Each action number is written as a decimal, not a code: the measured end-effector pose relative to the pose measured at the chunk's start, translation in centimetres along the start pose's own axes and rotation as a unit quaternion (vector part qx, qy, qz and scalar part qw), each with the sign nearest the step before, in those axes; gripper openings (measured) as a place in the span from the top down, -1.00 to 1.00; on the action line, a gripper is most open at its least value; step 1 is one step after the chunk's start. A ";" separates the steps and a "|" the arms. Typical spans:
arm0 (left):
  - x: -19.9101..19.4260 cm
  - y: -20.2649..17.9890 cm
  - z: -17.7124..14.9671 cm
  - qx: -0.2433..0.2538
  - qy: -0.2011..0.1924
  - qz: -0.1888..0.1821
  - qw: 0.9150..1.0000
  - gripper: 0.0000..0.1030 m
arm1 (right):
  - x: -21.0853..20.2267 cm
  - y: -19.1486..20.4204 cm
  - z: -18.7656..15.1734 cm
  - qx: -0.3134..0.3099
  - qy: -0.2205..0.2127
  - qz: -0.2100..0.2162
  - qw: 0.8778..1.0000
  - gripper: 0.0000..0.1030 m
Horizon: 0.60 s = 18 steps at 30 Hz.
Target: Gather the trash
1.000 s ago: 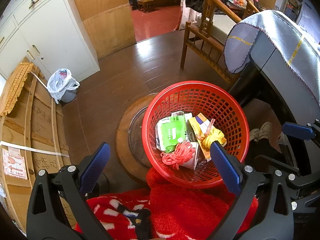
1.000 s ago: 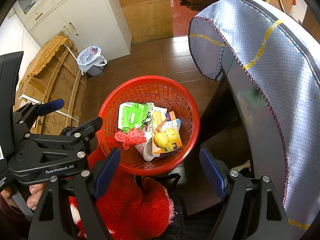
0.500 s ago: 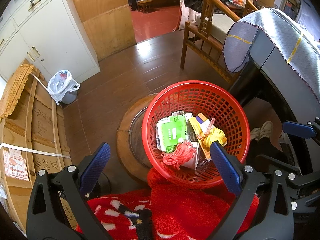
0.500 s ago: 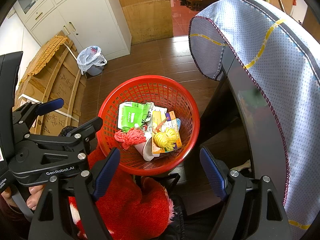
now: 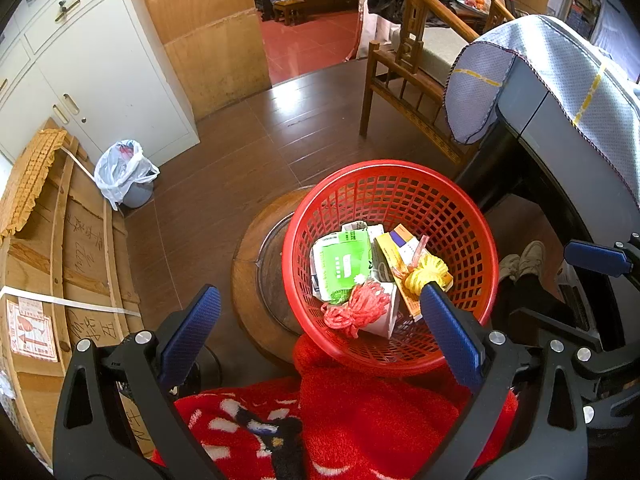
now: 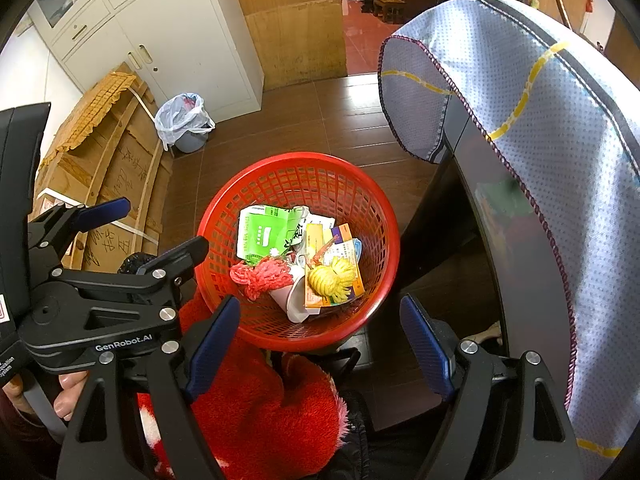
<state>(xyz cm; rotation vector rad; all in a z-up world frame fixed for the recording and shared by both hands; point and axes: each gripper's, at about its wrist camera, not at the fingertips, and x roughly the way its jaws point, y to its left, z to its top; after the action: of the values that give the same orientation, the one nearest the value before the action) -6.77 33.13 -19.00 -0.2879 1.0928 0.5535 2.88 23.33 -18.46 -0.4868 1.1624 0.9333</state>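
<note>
Both grippers are black plastic frames with triangular cut-outs and silver screw heads at the joints. The left gripper [image 5: 320, 328] and right gripper [image 6: 326, 340] carry ribbed blue pads [image 5: 188, 334] on the inner faces of their fingers. White "GenRobot.AI" lettering [image 6: 123, 343] marks the left frame. Behind the claws, the person wears fuzzy red fabric [image 5: 360, 420] patterned white and black.

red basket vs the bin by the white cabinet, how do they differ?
The red basket is open plastic mesh with no liner; the bin is solid grey with a white plastic bag over it. The basket looks wider and sits close below both cameras; the bin stands farther off, by the cabinet. The basket's contents show plainly: packets, a cup, red and yellow string. The bin's are mostly hidden. Both hold trash.
</note>
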 end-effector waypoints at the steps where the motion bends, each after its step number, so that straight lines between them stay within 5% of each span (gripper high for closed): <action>1: 0.0 0.0 0.0 -0.001 0.000 -0.001 1.000 -0.87 | 0.0 0.0 0.0 0.000 -0.001 0.000 1.000 -0.57; 18: -0.4 0.0 0.3 -0.001 0.001 0.004 1.000 -0.87 | -2.3 0.8 -0.6 -0.004 -0.027 -0.008 1.000 -0.57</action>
<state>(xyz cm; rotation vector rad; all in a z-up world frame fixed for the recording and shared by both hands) -6.70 33.21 -18.52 -0.2854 1.0952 0.5610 1.64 22.52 -16.39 -0.4726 1.1046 0.9330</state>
